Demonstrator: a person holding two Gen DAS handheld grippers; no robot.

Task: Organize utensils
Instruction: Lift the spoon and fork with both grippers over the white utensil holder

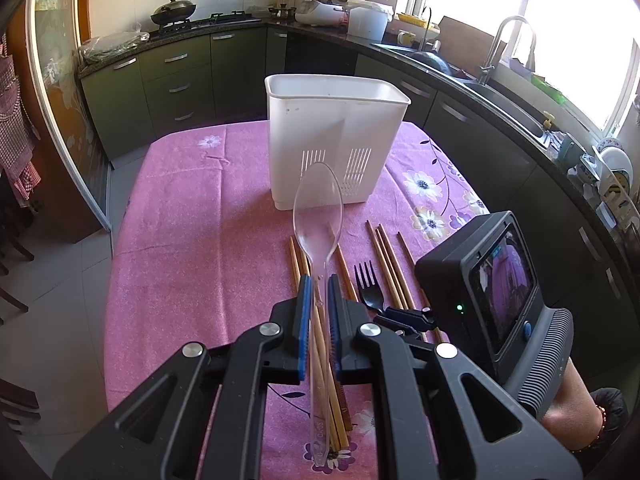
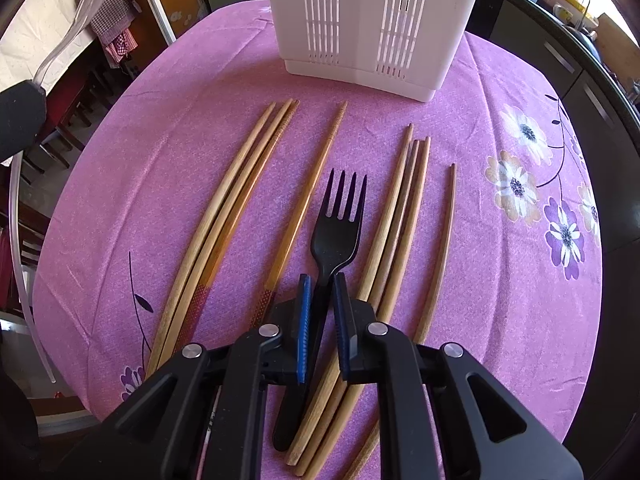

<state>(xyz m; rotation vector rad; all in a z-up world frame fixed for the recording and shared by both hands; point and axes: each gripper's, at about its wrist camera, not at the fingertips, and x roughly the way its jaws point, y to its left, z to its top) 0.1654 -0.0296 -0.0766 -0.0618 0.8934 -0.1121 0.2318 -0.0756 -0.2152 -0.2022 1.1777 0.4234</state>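
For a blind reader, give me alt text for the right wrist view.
The right gripper is shut on a black plastic fork lying on a pink floral tablecloth among loose wooden chopsticks, with a white slotted plastic utensil holder standing beyond them.

clear spoon (image 1: pixel 318 232), tiny handle marking, unreadable

At frame centre the left gripper (image 1: pixel 318 280) clamps a clear plastic spoon (image 1: pixel 317 216), bowl pointing up toward the white utensil holder (image 1: pixel 336 136); wooden chopsticks (image 1: pixel 386 260) and a black fork (image 1: pixel 370 286) lie lower right.

Eight chopsticks (image 2: pixel 224 216), seemingly; one fork (image 2: pixel 336 224); one spoon (image 1: pixel 316 216); one holder (image 1: pixel 332 136).
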